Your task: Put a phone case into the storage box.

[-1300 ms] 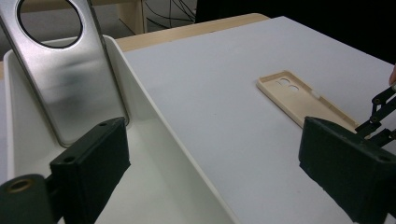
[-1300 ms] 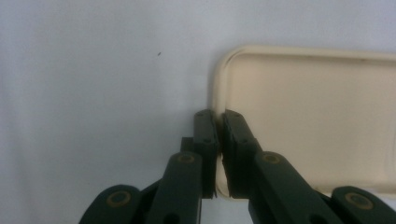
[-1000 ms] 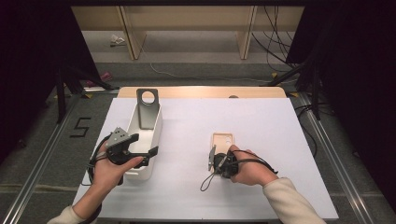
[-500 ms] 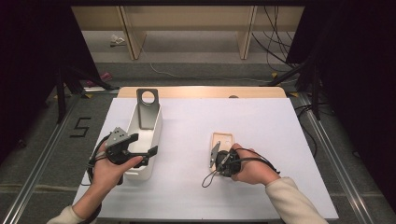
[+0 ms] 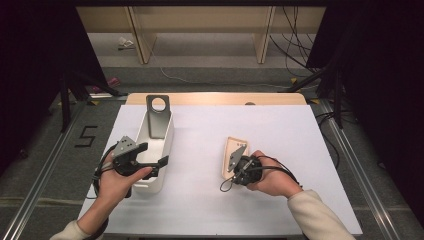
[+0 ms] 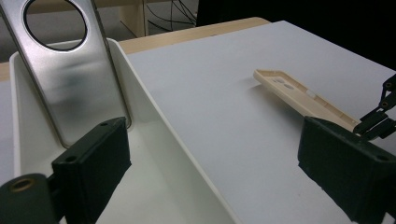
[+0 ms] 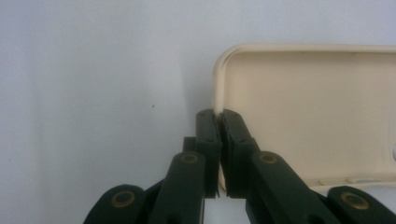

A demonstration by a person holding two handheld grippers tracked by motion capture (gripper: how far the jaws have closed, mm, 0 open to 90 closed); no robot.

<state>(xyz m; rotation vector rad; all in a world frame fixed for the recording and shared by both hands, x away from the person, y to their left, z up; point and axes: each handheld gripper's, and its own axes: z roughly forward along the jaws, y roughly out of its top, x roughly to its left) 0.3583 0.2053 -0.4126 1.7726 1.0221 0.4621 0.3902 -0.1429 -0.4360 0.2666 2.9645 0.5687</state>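
Note:
A beige phone case (image 5: 231,149) lies on the white table, one long edge tipped up. My right gripper (image 5: 231,166) is shut on its rim; in the right gripper view the two black jaws pinch the case's wall (image 7: 216,114) near a rounded corner. The case (image 6: 299,95) shows tilted in the left gripper view. My left gripper (image 5: 155,154) is open at the near end of a white bin (image 5: 167,137). One jaw is inside the bin and the other over the table, with the bin's wall (image 6: 187,154) between them, untouched. A metal plate with a round hole (image 6: 60,79) leans in the bin.
The white table (image 5: 280,130) has bare room to the right of the case and along its front. A wooden strip (image 5: 215,98) runs along the far edge. Beyond it are the floor, cables and dark stands.
The case has shifted a little to the left and tipped up on its edge in the right gripper. The left gripper has stayed at the bin.

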